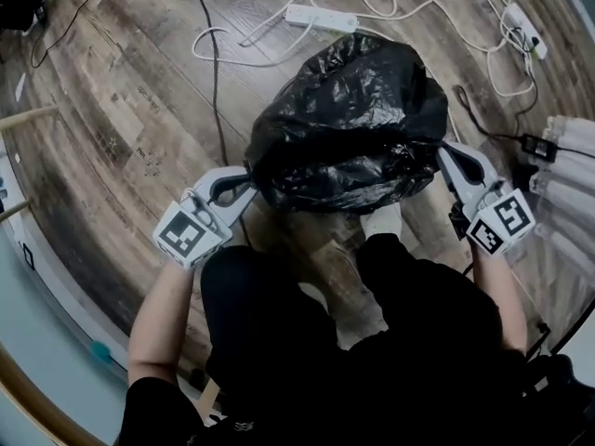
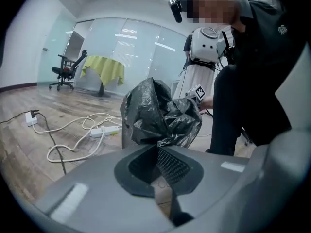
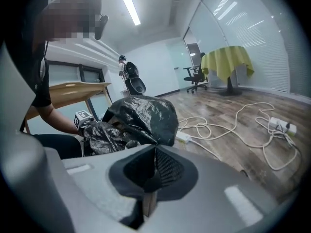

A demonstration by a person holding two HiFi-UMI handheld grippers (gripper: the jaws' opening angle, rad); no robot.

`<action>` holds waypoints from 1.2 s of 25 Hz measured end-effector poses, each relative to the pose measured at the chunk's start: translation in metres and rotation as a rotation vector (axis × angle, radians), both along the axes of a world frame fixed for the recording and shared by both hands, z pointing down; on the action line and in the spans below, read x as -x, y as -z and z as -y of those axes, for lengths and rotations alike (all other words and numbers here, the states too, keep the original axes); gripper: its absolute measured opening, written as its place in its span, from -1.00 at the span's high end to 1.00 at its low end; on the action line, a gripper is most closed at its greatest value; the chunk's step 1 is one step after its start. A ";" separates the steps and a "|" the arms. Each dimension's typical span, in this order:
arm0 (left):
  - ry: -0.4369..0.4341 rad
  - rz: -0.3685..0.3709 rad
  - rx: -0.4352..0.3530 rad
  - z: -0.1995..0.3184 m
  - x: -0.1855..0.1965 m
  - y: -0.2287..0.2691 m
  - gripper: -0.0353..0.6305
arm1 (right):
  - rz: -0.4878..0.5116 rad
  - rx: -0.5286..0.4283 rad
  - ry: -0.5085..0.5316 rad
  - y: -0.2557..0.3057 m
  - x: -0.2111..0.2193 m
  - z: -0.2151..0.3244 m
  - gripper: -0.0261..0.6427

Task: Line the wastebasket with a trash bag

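Note:
A black trash bag (image 1: 349, 124) billows in front of my knees, puffed up and covering whatever is beneath it. A grey wall (image 2: 126, 136) shows under the bag's left side, probably the wastebasket. My left gripper (image 1: 249, 191) is shut on the bag's left edge, with the film pinched at its tips (image 2: 157, 148). At the bag's right edge my right gripper (image 1: 441, 152) is shut as well, and black film (image 3: 146, 115) runs into its tips (image 3: 155, 149). Each gripper view shows the other gripper's marker cube (image 2: 198, 92) (image 3: 82, 118) across the bag.
White cables and a power strip (image 1: 321, 17) lie on the wood floor beyond the bag, and a black adapter (image 1: 537, 145) lies at right. White tubes (image 1: 567, 184) stand at the right edge. My legs and shoes (image 1: 381, 221) are close behind the bag. An office chair (image 2: 65, 71) and a yellow-draped table (image 2: 102, 69) stand far off.

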State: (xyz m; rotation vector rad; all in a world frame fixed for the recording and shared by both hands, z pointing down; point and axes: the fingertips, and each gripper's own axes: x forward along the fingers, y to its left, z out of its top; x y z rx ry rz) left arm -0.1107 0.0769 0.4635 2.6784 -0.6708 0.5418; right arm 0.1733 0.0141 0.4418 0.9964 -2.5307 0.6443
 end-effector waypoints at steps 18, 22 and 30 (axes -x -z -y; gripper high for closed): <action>0.132 0.106 0.044 0.016 0.041 -0.092 0.87 | -0.020 0.051 0.069 -0.077 0.015 -0.016 0.92; 0.056 0.153 0.040 0.012 0.025 -0.100 0.87 | -0.048 0.061 0.127 -0.090 0.030 -0.021 0.92; -0.107 0.223 0.039 -0.011 0.002 -0.113 0.87 | -0.010 0.129 0.137 -0.108 0.032 -0.020 0.92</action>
